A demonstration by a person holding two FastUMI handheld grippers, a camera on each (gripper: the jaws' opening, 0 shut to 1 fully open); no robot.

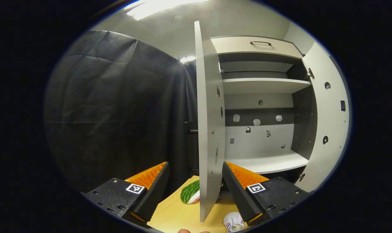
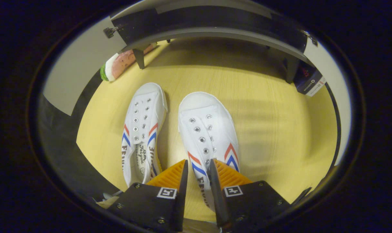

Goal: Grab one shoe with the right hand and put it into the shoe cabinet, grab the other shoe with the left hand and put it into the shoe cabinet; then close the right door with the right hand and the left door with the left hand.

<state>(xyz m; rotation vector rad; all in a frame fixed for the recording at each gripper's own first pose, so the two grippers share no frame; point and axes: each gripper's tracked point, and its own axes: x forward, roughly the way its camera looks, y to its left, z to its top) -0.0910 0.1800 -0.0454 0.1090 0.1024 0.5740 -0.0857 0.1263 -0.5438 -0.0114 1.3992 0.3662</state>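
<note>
Right gripper (image 2: 197, 174) jaws pinching right white sneaker (image 2: 209, 129); left sneaker (image 2: 142, 129) beside, on worktop (image 2: 273, 129). Left gripper (image 1: 194, 184) jaws spread, straddling open left door (image 1: 209, 123). Nothing stowed yet.

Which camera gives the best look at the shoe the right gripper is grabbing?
The right gripper view: the shoe lies full length on the wooden floor, its side wall between the right gripper fingers. The left gripper view shows just one small shoe at the bottom edge; which of the pair is unclear.
</note>
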